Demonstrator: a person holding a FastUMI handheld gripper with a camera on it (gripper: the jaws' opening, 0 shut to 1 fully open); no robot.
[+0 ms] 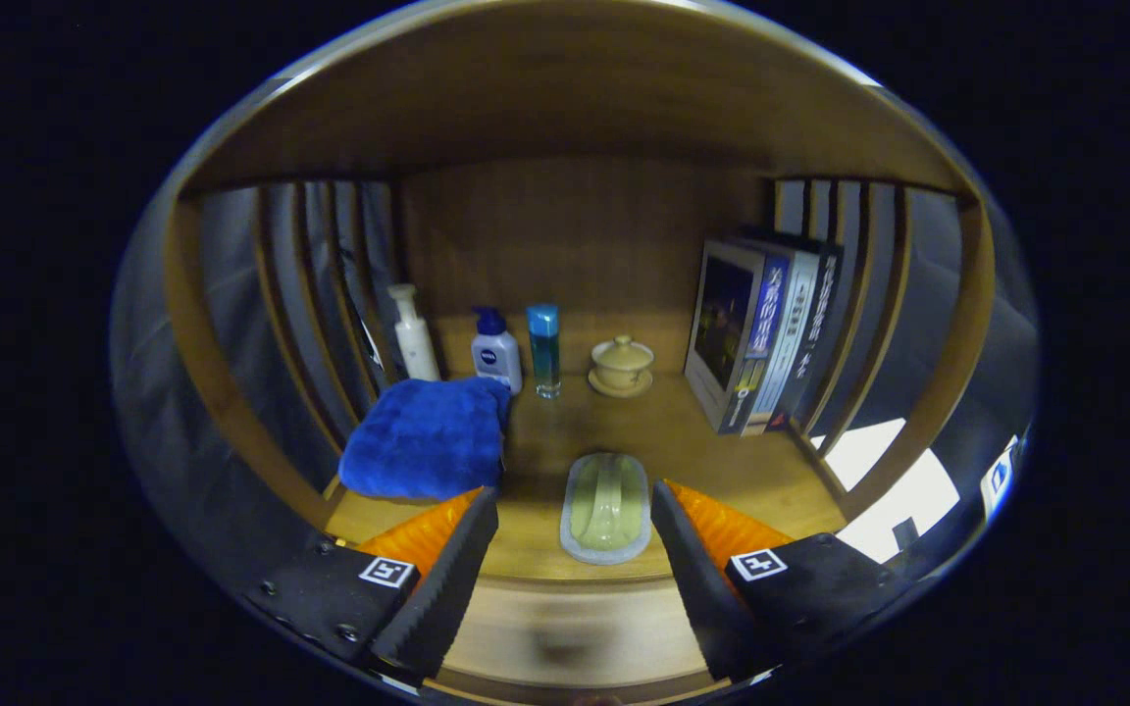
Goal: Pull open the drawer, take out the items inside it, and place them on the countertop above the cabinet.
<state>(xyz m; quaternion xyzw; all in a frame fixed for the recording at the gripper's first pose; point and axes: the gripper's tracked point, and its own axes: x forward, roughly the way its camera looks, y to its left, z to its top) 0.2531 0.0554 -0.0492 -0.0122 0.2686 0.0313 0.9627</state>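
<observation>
My gripper [571, 518] is open, its black fingers [447, 579] with orange backing spread wide. Between the fingertips a pale green oblong item in a grey tray [606, 505] lies on the wooden countertop [683, 441], close to its front edge. Neither finger touches it. To the left of the left finger, a folded blue towel [428, 436] rests on the same countertop. Below the countertop's edge, between the fingers, a blurred band of the wooden cabinet front [565, 628] is in view; I cannot tell whether it is the drawer.
Along the back wall stand a white pump bottle [415, 335], a blue-capped white bottle [495, 351], a slim blue bottle [543, 348] and a lidded beige cup on a saucer [622, 365]. Upright books [756, 333] lean at the right. Slatted wooden sides and a top board enclose the niche.
</observation>
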